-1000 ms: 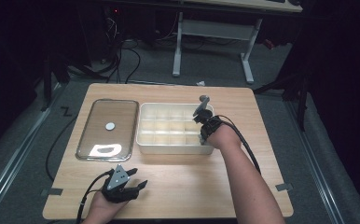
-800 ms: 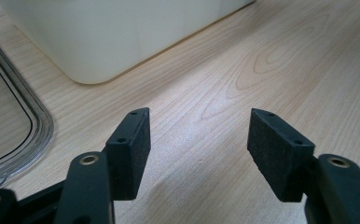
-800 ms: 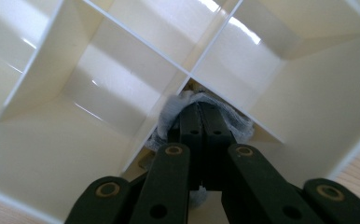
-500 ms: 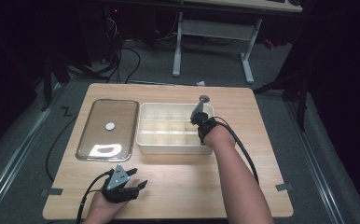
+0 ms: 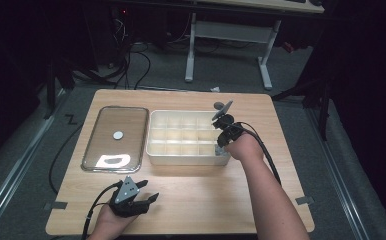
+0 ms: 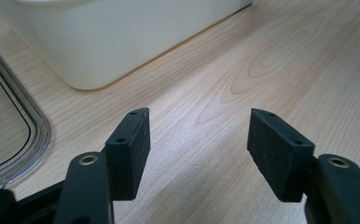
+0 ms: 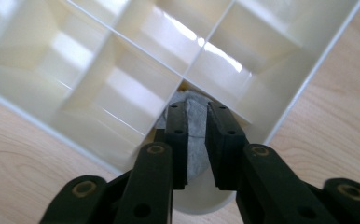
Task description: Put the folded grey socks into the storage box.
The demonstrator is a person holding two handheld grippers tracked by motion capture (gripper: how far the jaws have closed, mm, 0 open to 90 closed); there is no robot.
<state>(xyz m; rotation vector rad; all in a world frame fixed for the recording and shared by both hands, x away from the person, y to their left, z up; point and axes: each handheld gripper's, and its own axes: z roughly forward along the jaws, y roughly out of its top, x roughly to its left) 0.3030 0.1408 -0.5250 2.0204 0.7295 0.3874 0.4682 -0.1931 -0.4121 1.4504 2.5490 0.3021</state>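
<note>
A white divided box (image 5: 181,157) stands mid-table. My right gripper (image 5: 219,145) points down into its near right compartment. In the right gripper view a small grey piece (image 7: 196,122) lies in that corner compartment (image 7: 280,88), between the jaws of my right gripper (image 7: 197,116). The jaws have just been opening and stand narrowly apart, no longer squeezing the piece. My left gripper (image 5: 150,198) rests on the wooden table (image 5: 206,200) near the front edge. In its own view my left gripper (image 6: 199,135) is open, with bare wood between the jaws.
A clear lid (image 5: 115,137) with a round white knob lies flat to the left of the box. Its rim (image 6: 26,140) and the box wall (image 6: 99,42) are close ahead of the left gripper. Cables trail from both grippers.
The right gripper has shifted slightly and lifted a little over the box's near right corner, and its jaws have parted. The left hand has stayed put.
</note>
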